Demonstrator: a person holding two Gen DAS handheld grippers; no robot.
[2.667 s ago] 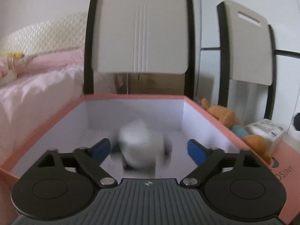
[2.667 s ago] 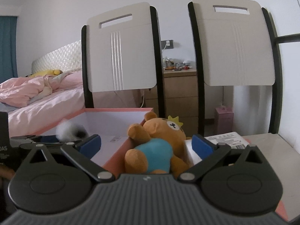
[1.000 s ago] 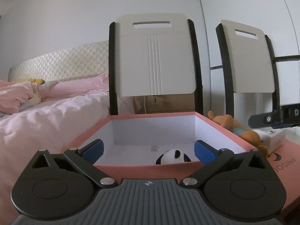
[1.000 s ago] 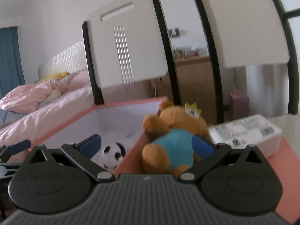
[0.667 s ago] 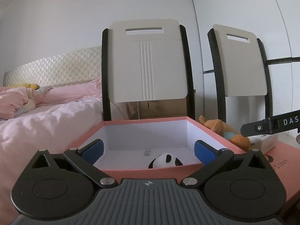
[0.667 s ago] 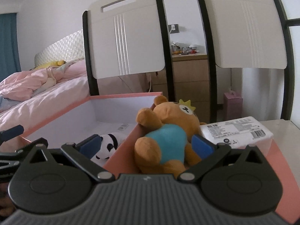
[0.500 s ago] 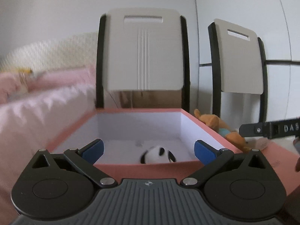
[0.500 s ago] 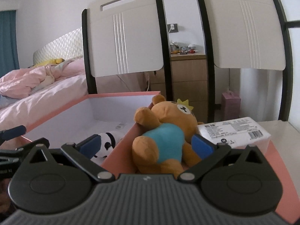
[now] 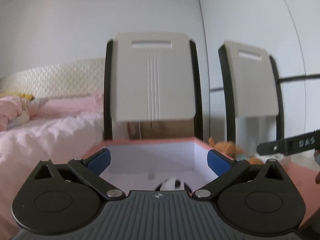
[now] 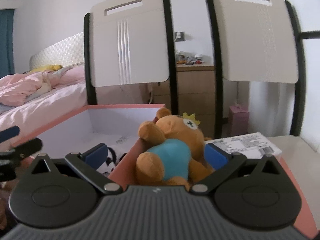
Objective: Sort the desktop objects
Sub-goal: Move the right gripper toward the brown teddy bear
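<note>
A pink box with a white inside stands open in front of my left gripper, which is open and empty above its near edge. A small panda plush lies on the box floor, also in the right wrist view. An orange bear plush in a blue shirt leans on the box's right wall. My right gripper is open, its fingers either side of the bear, close in front of it. A white packet lies right of the bear on the pink lid.
Two white chairs with black frames stand behind the table. A bed with pink bedding is at the left and a wooden drawer unit behind. The right gripper's arm shows at the right of the left wrist view.
The left gripper let go of the panda into the box, then drew back and up. The right gripper has moved closer to the bear, which now sits between its open fingers.
</note>
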